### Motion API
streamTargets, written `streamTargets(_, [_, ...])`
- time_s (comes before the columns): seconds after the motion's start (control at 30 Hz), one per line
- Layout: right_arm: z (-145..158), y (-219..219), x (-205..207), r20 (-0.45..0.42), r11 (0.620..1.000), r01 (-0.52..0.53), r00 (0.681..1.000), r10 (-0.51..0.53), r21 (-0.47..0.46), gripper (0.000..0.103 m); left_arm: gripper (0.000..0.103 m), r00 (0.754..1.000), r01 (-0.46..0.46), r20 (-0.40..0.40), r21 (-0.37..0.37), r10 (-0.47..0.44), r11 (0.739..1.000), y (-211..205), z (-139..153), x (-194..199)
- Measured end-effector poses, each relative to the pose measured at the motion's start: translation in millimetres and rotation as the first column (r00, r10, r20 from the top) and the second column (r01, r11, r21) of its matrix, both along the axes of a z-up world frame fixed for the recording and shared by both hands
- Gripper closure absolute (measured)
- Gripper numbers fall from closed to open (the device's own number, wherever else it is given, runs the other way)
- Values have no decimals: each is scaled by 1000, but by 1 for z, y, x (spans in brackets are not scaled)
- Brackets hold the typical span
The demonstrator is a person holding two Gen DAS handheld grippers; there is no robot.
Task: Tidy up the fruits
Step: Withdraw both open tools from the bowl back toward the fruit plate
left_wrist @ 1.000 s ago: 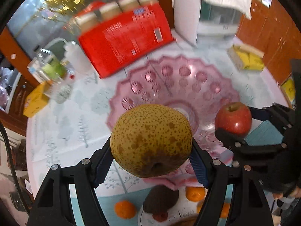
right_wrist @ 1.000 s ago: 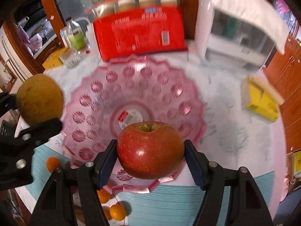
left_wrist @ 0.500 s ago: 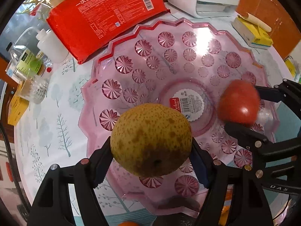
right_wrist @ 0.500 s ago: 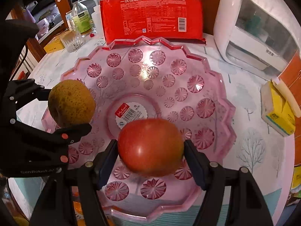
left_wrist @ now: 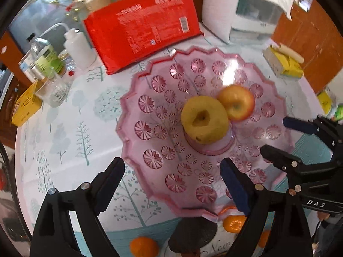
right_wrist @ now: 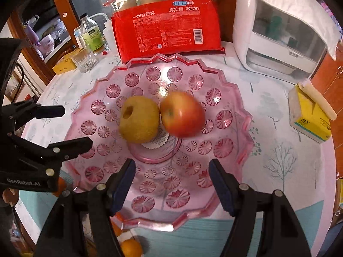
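A brown-yellow pear (left_wrist: 203, 120) and a red apple (left_wrist: 236, 102) lie side by side, touching, in the middle of a pink glass fruit bowl (left_wrist: 163, 162). The right wrist view shows the pear (right_wrist: 139, 122), the apple (right_wrist: 182, 113) and the bowl (right_wrist: 225, 150) too. My left gripper (left_wrist: 171, 182) is open and empty over the bowl's near rim. My right gripper (right_wrist: 171, 182) is open and empty, also above the near rim; it shows at the right of the left wrist view (left_wrist: 287, 141). Small oranges (left_wrist: 144, 246) lie on the table below the bowl.
A red pack of paper cups (right_wrist: 169, 27) stands behind the bowl. A white appliance (right_wrist: 276, 32) is at the back right, a yellow box (right_wrist: 308, 115) at the right. Bottles (right_wrist: 92, 34), a glass (right_wrist: 83, 61) and a yellow box (left_wrist: 25, 109) stand at the left. A dark fruit (left_wrist: 193, 235) lies near the oranges.
Both grippers have opened and let go: the pear and the apple now lie in the bowl. Both grippers have pulled back toward the near rim.
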State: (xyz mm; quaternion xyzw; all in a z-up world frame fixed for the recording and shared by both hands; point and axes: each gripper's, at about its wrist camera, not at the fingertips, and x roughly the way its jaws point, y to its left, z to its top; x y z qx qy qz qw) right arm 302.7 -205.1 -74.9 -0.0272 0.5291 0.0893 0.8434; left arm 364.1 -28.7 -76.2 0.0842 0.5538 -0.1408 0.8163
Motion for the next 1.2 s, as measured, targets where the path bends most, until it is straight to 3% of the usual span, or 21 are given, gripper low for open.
streamTargets(0.17, [12,-3,-9,3,999,38,999,-38,35,32,13,998,-33,58,-51,36,998,12,20,-18])
streamTargets(0.7, [55,-10,-47,43,988,141,989,-144,56,32,13,986,-53,156,-46,59,998,25,76,-90])
streamTargets(1.2, [91,7,-110,93,996,74,993,-77,40,32,13,976,-99,189,-48,106,994,42,111,-163])
